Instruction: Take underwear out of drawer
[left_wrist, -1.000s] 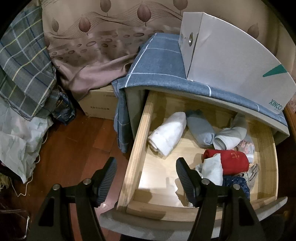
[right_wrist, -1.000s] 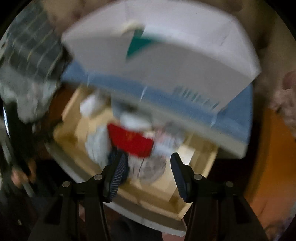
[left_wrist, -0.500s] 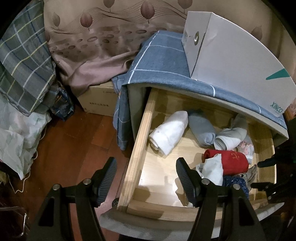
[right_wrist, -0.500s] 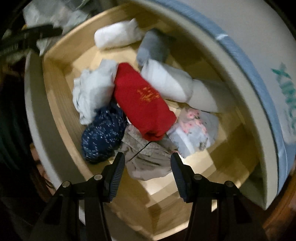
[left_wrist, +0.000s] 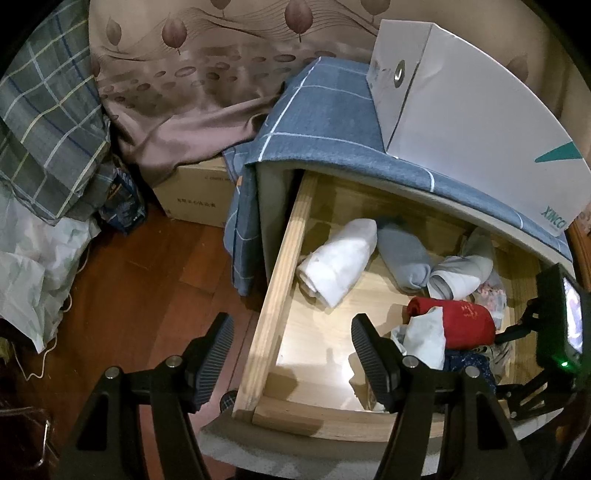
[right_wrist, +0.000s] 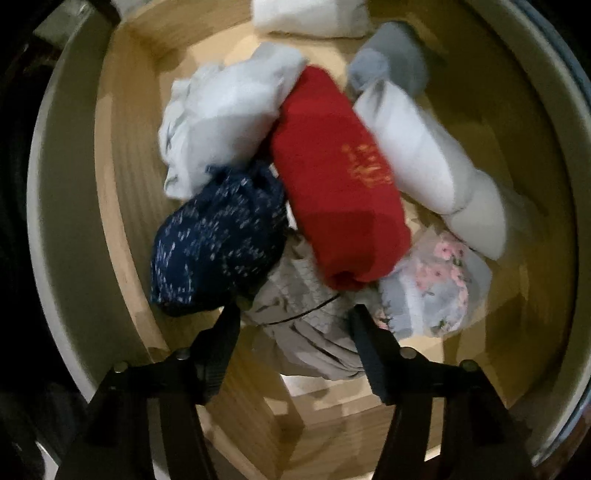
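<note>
The wooden drawer (left_wrist: 280, 280) stands pulled open with rolled and bunched underwear in it. A red roll (right_wrist: 340, 177) (left_wrist: 465, 325) lies in the middle of the pile, beside a navy speckled piece (right_wrist: 218, 240), a pale crumpled piece (right_wrist: 225, 110), a grey piece (right_wrist: 306, 321) and a floral piece (right_wrist: 439, 284). My right gripper (right_wrist: 293, 339) is open, low inside the drawer, its fingers either side of the grey piece. My left gripper (left_wrist: 291, 354) is open and empty, straddling the drawer's left wall. The right gripper's body shows at the left wrist view's right edge (left_wrist: 554, 325).
A white roll (left_wrist: 340, 262), a grey-blue roll (left_wrist: 404, 258) and a pale roll (left_wrist: 461, 273) lie at the drawer's back. A white box (left_wrist: 472, 129) stands on the blue checked cloth (left_wrist: 325, 118) over the cabinet. A cardboard box (left_wrist: 195, 192) and bedding sit left on the wooden floor.
My right gripper has come down into the drawer close over the pile, open all along. My left gripper has drifted slightly and stays open.
</note>
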